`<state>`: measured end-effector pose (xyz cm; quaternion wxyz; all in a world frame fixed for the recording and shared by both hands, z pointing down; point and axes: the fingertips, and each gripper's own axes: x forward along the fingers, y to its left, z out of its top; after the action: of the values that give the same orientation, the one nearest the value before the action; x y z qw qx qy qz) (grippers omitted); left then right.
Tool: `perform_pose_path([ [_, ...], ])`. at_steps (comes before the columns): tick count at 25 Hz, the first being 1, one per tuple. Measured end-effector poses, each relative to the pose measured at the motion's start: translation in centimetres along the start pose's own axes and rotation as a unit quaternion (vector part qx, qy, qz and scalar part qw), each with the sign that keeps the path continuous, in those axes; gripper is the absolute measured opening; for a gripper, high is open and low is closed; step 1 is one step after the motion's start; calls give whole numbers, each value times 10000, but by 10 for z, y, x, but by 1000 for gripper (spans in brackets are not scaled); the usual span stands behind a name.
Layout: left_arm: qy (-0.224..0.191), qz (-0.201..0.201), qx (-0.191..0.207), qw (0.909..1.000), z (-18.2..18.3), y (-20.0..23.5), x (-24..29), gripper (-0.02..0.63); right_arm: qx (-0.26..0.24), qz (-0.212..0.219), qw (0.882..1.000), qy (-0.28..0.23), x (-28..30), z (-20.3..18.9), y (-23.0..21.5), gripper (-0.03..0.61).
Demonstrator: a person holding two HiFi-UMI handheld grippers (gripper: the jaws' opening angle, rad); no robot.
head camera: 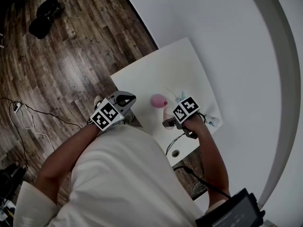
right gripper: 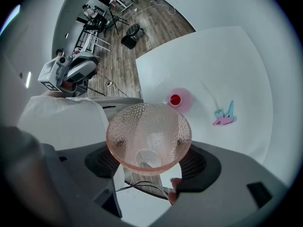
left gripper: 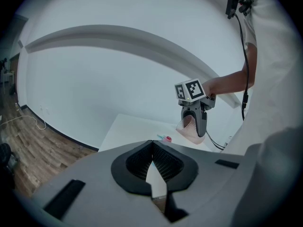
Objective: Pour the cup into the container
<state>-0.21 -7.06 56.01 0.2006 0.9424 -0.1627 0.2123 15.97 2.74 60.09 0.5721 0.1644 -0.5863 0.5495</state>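
My right gripper (right gripper: 149, 148) is shut on a salmon, dimpled, cone-shaped cup (right gripper: 148, 137), held above the white table (right gripper: 213, 60) with its mouth tipped toward the camera. I see nothing coloured inside it. Beyond it on the table stands a small pink container (right gripper: 180, 100) with something red in it. In the head view this container (head camera: 158, 100) sits just ahead of the right gripper (head camera: 171, 121). The left gripper (left gripper: 152, 145) is shut and empty, held off the table's left edge (head camera: 127, 100). From the left gripper view the cup (left gripper: 189, 126) hangs in the right gripper (left gripper: 196, 122).
A teal and pink clip (right gripper: 225, 117) lies on the table right of the container. A black cable (head camera: 171, 144) runs over the near table edge. The curved white wall (head camera: 246, 56) stands close behind the table. Wooden floor (head camera: 71, 56) lies to the left.
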Motion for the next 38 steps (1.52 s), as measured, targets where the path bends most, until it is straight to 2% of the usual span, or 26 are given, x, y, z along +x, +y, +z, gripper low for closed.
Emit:
perform_pose_path([
  [38, -77, 1, -9, 10000, -3, -2, -7, 11, -92, -45, 9998, 196, -11, -2, 5, 367],
])
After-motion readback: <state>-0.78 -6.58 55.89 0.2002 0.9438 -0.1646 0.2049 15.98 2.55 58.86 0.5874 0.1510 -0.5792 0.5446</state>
